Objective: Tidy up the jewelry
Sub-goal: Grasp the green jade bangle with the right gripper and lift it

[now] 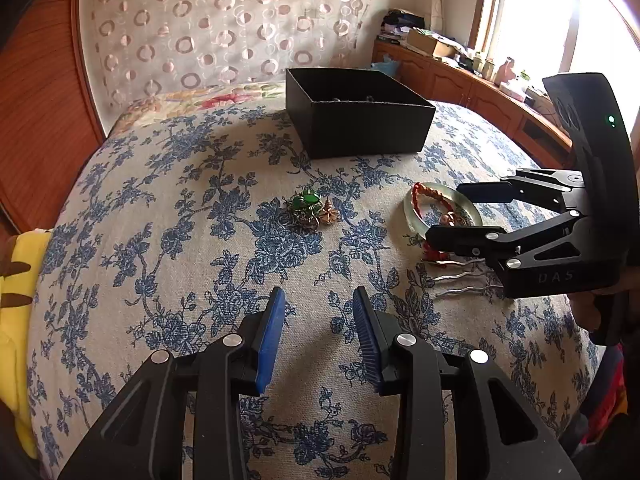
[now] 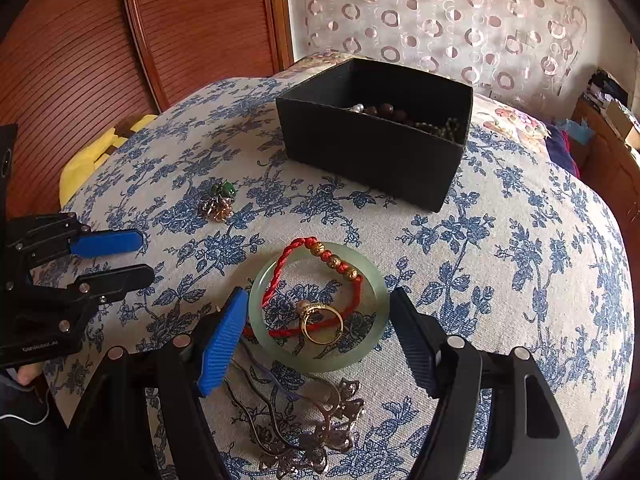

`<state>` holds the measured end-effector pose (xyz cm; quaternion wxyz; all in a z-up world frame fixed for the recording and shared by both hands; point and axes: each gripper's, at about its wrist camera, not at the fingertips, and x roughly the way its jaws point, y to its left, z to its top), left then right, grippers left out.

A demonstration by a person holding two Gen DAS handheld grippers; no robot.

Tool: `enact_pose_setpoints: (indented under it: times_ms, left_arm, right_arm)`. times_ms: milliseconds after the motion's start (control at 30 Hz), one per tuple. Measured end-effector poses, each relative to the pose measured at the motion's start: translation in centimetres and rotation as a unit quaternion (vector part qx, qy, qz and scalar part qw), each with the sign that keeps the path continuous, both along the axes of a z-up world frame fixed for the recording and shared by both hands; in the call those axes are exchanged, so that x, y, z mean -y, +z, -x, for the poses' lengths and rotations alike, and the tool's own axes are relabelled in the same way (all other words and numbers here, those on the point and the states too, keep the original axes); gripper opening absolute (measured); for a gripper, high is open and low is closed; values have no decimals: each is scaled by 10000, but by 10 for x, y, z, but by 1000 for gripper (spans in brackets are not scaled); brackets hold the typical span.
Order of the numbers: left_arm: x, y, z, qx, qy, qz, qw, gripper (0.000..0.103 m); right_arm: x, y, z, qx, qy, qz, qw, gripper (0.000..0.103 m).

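A pale green jade bangle lies on the floral cloth, with a red cord bracelet with gold beads and a gold ring on it. My right gripper is open, its jaws to either side of the bangle; it also shows in the left wrist view. A silver hairpin lies below the bangle. A green stone brooch lies mid-cloth. A black box holds dark beads. My left gripper is open and empty above bare cloth.
The blue floral cloth covers a rounded surface. A yellow item lies at its left edge. A wooden wardrobe stands behind, a low wooden cabinet with clutter along the window side.
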<state>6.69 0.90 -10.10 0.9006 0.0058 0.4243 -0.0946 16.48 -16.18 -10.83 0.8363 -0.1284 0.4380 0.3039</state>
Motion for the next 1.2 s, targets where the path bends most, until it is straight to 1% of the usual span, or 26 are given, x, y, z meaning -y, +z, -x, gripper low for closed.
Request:
enact_pose_setpoints:
  times_ms: [300, 433, 533, 633, 767, 900, 1033, 1200]
  left_arm:
    - [1, 1, 2, 9, -19, 17, 10000, 34]
    - [0, 2, 4, 22, -19, 34, 10000, 34]
    - [1, 3, 6, 23, -46, 51, 10000, 34]
    - [5, 4, 7, 24, -106, 65, 9999, 34]
    - [12, 7, 8, 49, -197, 78, 9998, 34]
    - [20, 11, 9, 73, -291, 130, 9995, 34]
    - [40, 20, 11, 137, -562, 174, 9982, 34]
    - [73, 26, 10, 175, -977, 209, 9948, 34]
  right_arm:
    - [-15, -3, -3, 143, 20, 287, 9995, 76]
    - [-16, -3, -4, 156, 32, 303, 9994, 74]
    - [-13, -1, -4, 171, 29, 221, 9996, 74]
    - [-4, 12, -2, 310, -40, 6, 9995, 74]
    - [10, 37, 0, 525, -78, -279, 9982, 74]
    - [26, 57, 4, 746, -132, -293, 9967, 74]
    - [50, 62, 10, 799, -285, -255, 9961, 74]
    - [88, 49, 19, 719, -617, -121, 9954, 74]
